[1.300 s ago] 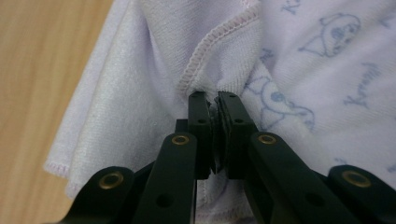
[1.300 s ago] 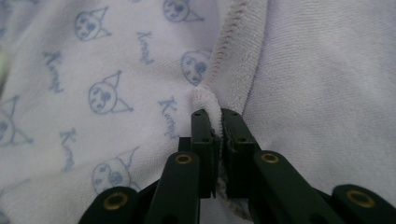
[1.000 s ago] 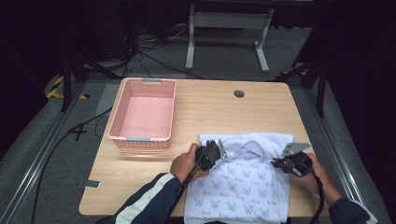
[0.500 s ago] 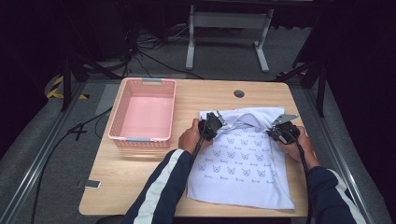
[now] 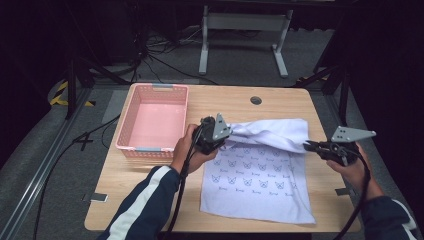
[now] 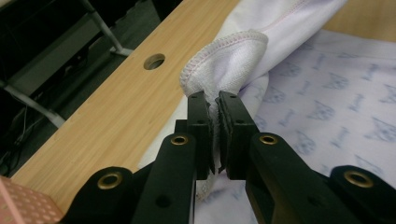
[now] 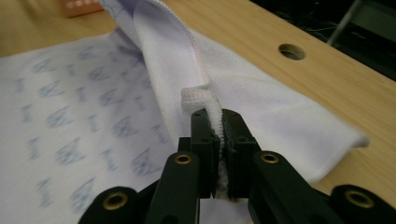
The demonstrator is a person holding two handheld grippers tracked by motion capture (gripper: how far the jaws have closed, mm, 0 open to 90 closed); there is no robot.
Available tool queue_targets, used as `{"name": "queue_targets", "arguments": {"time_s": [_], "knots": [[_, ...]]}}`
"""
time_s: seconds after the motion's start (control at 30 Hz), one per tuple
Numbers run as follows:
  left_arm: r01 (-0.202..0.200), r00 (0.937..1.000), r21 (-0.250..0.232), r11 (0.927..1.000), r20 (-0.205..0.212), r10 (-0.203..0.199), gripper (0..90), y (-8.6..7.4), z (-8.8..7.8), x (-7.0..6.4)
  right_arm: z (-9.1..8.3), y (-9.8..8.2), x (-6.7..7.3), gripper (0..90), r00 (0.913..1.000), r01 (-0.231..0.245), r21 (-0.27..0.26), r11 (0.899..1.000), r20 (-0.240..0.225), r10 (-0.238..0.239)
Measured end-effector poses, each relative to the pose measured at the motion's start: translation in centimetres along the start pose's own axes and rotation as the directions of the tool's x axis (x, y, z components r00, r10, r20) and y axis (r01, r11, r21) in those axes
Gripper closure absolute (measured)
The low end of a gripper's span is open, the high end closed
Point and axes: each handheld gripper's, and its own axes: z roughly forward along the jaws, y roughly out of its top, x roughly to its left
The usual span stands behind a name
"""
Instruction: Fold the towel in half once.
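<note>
While both claws are up off the table, each has a corner of the white printed cloth point(image 5: 257, 182) pinched.

Left gripper point(image 5: 216, 136): jaws nearly closed, clamped on a bunched, stitched hem of the cloth point(image 6: 233, 60). In the left gripper view the fabric is squeezed between the pads point(image 6: 198, 126), with just a thin gap of cloth between them. Hem fans out above the jaw tips.

Cloth position: lower part lies flat on the wooden table point(image 5: 280, 102), print side up, right of the pink basket point(image 5: 152, 120). Top edge is lifted and folded over, plain side showing, stretched as a band between the two grippers.

Right gripper point(image 5: 320, 147): same state, jaws nearly closed on the other hemmed corner point(image 7: 201, 100). The right gripper view shows the hem edge caught between the pads point(image 7: 233, 135), fold running away toward the table hole point(image 7: 292, 51).

Hard to make out:
- left jaw tips in the high view, hidden behind the gripper body and grey plate
- how deep the cloth sits in either jaw
- near edge of the cloth overhangs the table front
- print blurred in the right gripper view
- forearms cut off at the bottom frame
</note>
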Motion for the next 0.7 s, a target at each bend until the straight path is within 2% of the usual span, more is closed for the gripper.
{"name": "queue_targets", "arguments": {"time_s": [0.03, 0.07, 0.13, 0.17, 0.2, 0.23, 0.27, 0.33, 0.37, 0.4, 0.43, 0.47, 0.5, 0.57, 0.6, 0.63, 0.67, 0.7], "knots": [[0.003, 0.9999, -0.006, 1.0, 0.013, -0.003, 83.5, -0.6, -0.6, -0.6, -0.7, -0.4, 0.9, 84.0, 0.9989, 0.028, 0.009, 1.0, -0.038, -0.027], [-0.009, 0.999, -0.019, 0.9998, 0.044, 0.009, 83.4, -1.4, -1.3, -1.4, -1.3, -0.7, 1.6, 84.0, 0.9976, 0.049, 0.024, 0.999, -0.051, -0.047], [-0.029, 0.9967, -0.012, 0.9995, 0.075, 0.03, 83.0, -2.6, -2.0, -2.5, -2.1, -1.6, 2.7, 83.9, 0.9899, 0.074, 0.043, 0.996, -0.124, -0.068], [-0.02, 0.9938, -0.019, 0.9996, 0.109, 0.022, 82.9, -3.3, -2.4, -3.1, -2.4, -2.0, 3.3, 83.9, 0.9854, 0.086, 0.058, 0.995, -0.153, -0.076], [-0.023, 0.9905, -0.009, 0.9997, 0.136, 0.024, 82.8, -4.1, -2.6, -3.8, -2.8, -3.0, 4.7, 83.8, 0.9723, 0.126, 0.107, 0.986, -0.211, -0.101], [-0.022, 0.9838, -0.001, 0.9997, 0.178, 0.022, 82.6, -5.3, -3.0, -4.9, -3.0, -3.4, 5.2, 83.7, 0.9665, 0.139, 0.122, 0.983, -0.233, -0.107], [-0.035, 0.9789, 0.014, 0.9993, 0.202, 0.032, 82.6, -5.8, -3.2, -5.5, -3.1, -3.8, 5.8, 83.7, 0.9592, 0.155, 0.138, 0.978, -0.258, -0.115], [-0.077, 0.9736, 0.052, 0.9957, 0.219, 0.064, 81.8, -6.8, -3.2, -6.6, -3.1, -4.7, 6.8, 83.7, 0.9425, 0.184, 0.171, 0.968, -0.31, -0.125], [-0.106, 0.9696, 0.078, 0.9912, 0.229, 0.086, 81.0, -7.4, -3.2, -6.9, -3.0, -5.0, 7.2, 83.6, 0.9349, 0.193, 0.187, 0.963, -0.333, -0.122], [-0.104, 0.9693, 0.105, 0.989, 0.234, 0.077, 80.5, -7.9, -3.1, -7.2, -2.7, -5.4, 7.6, 83.4, 0.9278, 0.2, 0.207, 0.958, -0.354, -0.117], [-0.108, 0.9684, 0.117, 0.9872, 0.237, 0.078, 82.1, -8.4, -2.9, -7.2, -2.3, -5.8, 8.0, 83.3, 0.925, 0.215, 0.237, 0.948, -0.361, -0.119], [-0.108, 0.9684, 0.117, 0.9872, 0.237, 0.078, 82.7, -8.4, -2.9, -7.2, -2.3, -5.8, 8.0, 83.3, 0.925, 0.215, 0.237, 0.948, -0.361, -0.119], [-0.111, 0.9648, 0.126, 0.9858, 0.252, 0.076, 82.7, -8.9, -2.7, -7.2, -1.9, -6.1, 8.3, 83.2, 0.9212, 0.229, 0.263, 0.937, -0.37, -0.122], [-0.109, 0.961, 0.159, 0.9812, 0.269, 0.063, 82.8, -9.8, -2.2, -7.2, -1.1, -6.8, 8.8, 82.9, 0.9085, 0.245, 0.298, 0.923, -0.403, -0.111], [-0.119, 0.9579, 0.175, 0.9774, 0.279, 0.067, 84.3, -10.2, -1.9, -7.3, -0.9, -7.0, 9.0, 82.8, 0.9047, 0.25, 0.309, 0.918, -0.412, -0.107], [-0.129, 0.9554, 0.179, 0.9754, 0.286, 0.074, 85.9, -10.3, -1.8, -7.3, -0.6, -7.3, 9.2, 82.6, 0.897, 0.259, 0.322, 0.911, -0.43, -0.103], [-0.121, 0.9528, 0.198, 0.9727, 0.298, 0.058, 86.0, -10.6, -1.5, -7.5, -0.4, -7.5, 9.4, 82.1, 0.8921, 0.274, 0.328, 0.904, -0.438, -0.111], [-0.142, 0.9482, 0.209, 0.9676, 0.309, 0.072, 87.4, -10.7, -1.2, -7.5, -0.4, -7.6, 9.7, 81.4, 0.8932, 0.277, 0.339, 0.899, -0.436, -0.111]]}}
